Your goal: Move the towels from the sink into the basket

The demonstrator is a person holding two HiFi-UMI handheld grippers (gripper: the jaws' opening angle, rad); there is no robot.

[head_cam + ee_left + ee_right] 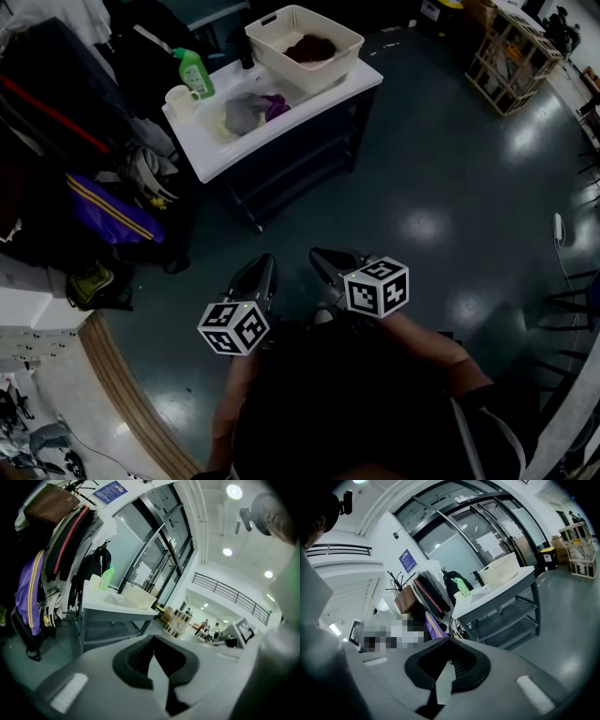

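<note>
A white sink table (pixel 211 155) stands far ahead at the upper left of the head view. Its basin holds a grey towel (pixel 246 112) and a purple towel (pixel 277 106). A cream basket (pixel 281 28) sits on the table's far end with a brown towel (pixel 311 47) inside. My left gripper (pixel 263 262) and right gripper (pixel 319 255) hover side by side over the dark floor, well short of the table. Both are shut with nothing held. The left gripper (pixel 154 656) faces the table and basket (pixel 138 597). The right gripper (pixel 449 660) sees the basket (pixel 499 571) too.
A green bottle (pixel 195 70) and a white cup (pixel 181 98) stand on the table beside the sink. Hanging clothes and bags (pixel 66 159) crowd the left. A wooden crate (pixel 511 56) stands at the back right. Dark shelves (pixel 300 159) sit under the table.
</note>
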